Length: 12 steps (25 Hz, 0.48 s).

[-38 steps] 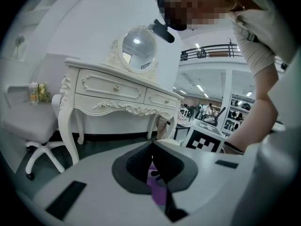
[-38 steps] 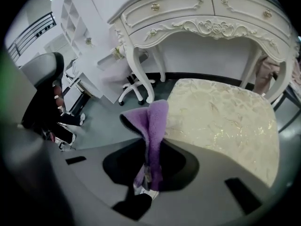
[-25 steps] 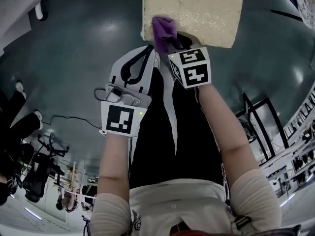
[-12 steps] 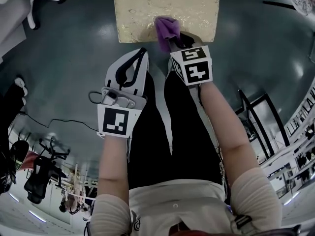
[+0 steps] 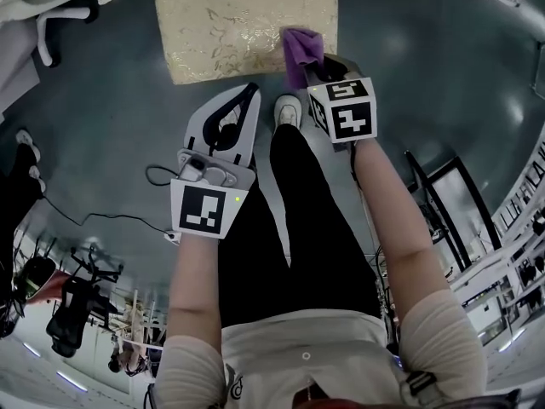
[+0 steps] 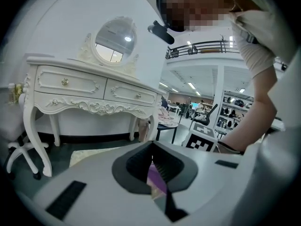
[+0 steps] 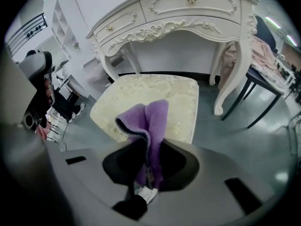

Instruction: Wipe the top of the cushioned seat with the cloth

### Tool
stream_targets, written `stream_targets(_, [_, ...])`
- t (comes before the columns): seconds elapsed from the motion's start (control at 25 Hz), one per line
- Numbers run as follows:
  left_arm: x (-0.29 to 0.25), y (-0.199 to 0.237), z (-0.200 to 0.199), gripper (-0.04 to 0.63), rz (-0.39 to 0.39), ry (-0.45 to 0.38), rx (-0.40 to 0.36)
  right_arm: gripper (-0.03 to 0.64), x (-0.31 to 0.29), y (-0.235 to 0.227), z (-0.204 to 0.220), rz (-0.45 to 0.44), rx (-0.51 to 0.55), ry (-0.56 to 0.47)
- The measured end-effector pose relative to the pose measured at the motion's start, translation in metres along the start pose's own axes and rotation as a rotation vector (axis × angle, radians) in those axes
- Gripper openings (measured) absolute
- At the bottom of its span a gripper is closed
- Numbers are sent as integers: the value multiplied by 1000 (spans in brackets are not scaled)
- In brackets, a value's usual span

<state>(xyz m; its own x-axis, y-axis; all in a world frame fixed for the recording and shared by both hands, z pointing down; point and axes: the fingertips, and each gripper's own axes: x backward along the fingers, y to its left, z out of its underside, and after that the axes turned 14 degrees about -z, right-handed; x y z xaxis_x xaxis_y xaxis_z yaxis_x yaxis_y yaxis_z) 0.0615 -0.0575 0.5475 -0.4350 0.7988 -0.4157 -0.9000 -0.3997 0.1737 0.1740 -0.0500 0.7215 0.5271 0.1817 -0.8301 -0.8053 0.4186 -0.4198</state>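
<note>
Cream brocade cushioned seat (image 5: 230,24): at its near edge my right tongs (image 5: 306,66) pinch the purple fleece cloth (image 5: 300,48), which could slip when dragged; left tongs (image 5: 252,90) closed, empty.

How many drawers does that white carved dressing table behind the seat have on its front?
2, side by side across the front of the white carved dressing table: the left drawer and the right drawer. Others may be hidden.

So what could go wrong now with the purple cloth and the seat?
The cloth stands bunched upright in the right gripper, pinched only at its lower part, so it might slip out or wipe with just a narrow strip. It is at the near right corner of the cushioned seat, so most of the top could get missed.
</note>
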Motion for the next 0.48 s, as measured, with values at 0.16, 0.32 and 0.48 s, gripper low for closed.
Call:
stream_targets(0.16, [-11, -17, -2, 12, 9, -8, 2, 83, 11, -19, 10, 9, -1, 3])
stream_targets(0.32, [-21, -33, -2, 12, 21, -5, -5, 84, 20, -39, 17, 28, -17, -3])
stream_targets(0.48, [-24, -45, 0, 12, 30, 6, -8, 83, 32, -57, 28, 56, -66, -5])
